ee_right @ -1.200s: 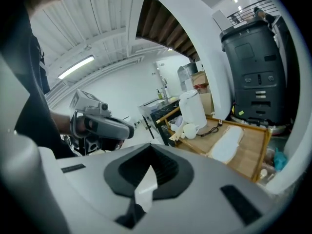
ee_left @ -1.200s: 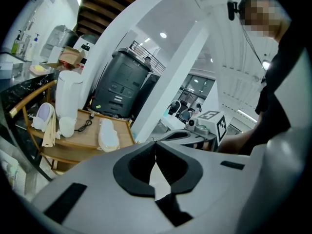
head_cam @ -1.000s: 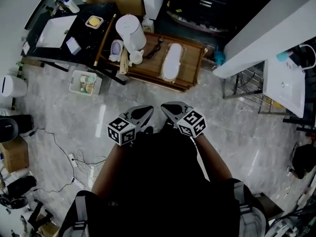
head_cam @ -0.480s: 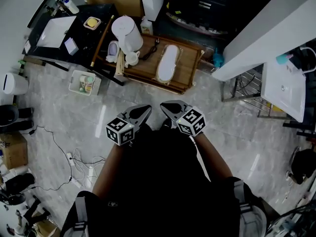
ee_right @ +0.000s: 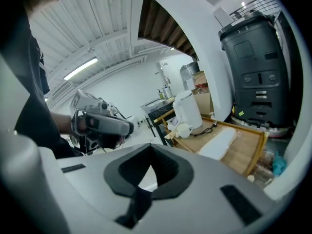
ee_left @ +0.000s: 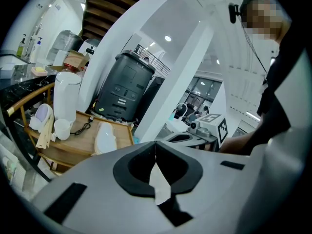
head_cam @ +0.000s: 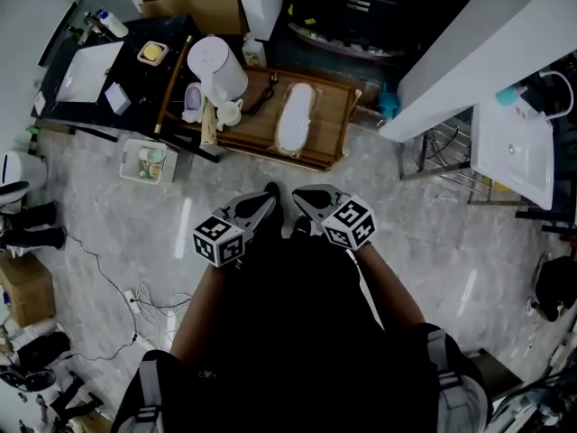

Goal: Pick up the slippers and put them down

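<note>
Person in black, carrying a grey gripper at each hand

The person (head_cam: 288, 332) is wearing a loose black top that is leaving the forearms bare; grey straps (head_cam: 149, 391) are crossing both shoulders at the near edge; a thin pale cord (head_cam: 363, 287) is running down the right side of the chest; the left gripper (head_cam: 269, 200) and the right gripper (head_cam: 301, 195) are showing smooth light-grey shells narrowing toward their far tips, with black ribbed pads (ee_right: 168, 172) lining a rounded hollow behind the tips; each is bearing at its near end a white cube (head_cam: 221, 239) printed with black square markers.
</note>
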### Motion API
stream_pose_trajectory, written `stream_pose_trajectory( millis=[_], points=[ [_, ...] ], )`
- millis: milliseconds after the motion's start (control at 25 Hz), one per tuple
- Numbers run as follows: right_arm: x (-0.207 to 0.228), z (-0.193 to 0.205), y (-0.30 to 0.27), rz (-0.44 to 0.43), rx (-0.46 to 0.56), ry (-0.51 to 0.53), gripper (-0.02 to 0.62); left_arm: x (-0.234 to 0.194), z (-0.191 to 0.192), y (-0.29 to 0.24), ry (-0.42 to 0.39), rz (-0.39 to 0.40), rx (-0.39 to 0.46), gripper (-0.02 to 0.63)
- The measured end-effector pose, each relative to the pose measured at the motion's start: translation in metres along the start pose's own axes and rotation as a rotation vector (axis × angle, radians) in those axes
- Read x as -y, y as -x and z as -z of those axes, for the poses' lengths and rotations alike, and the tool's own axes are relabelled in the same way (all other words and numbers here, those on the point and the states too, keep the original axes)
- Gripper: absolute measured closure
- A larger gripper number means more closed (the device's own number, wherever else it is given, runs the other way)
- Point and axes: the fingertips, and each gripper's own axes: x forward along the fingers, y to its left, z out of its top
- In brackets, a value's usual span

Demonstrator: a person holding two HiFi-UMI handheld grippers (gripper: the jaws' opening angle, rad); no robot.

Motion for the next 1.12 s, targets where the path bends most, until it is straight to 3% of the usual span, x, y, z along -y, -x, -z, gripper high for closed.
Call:
stream_pose_trajectory(
  millis=[480,1120],
  points=[
    [0.031,-0.02,-0.016,0.092,-0.014,-0.017,0.588,-0.042,-0.027,-0.024,0.003,0.079,-0.02,0.594],
    [0.085,-0.043,-0.06,0.24,-0.041,-0.095,0.588,-0.12,-0.059,-0.067,-0.012,0.229,-0.125,0.594]
  ],
)
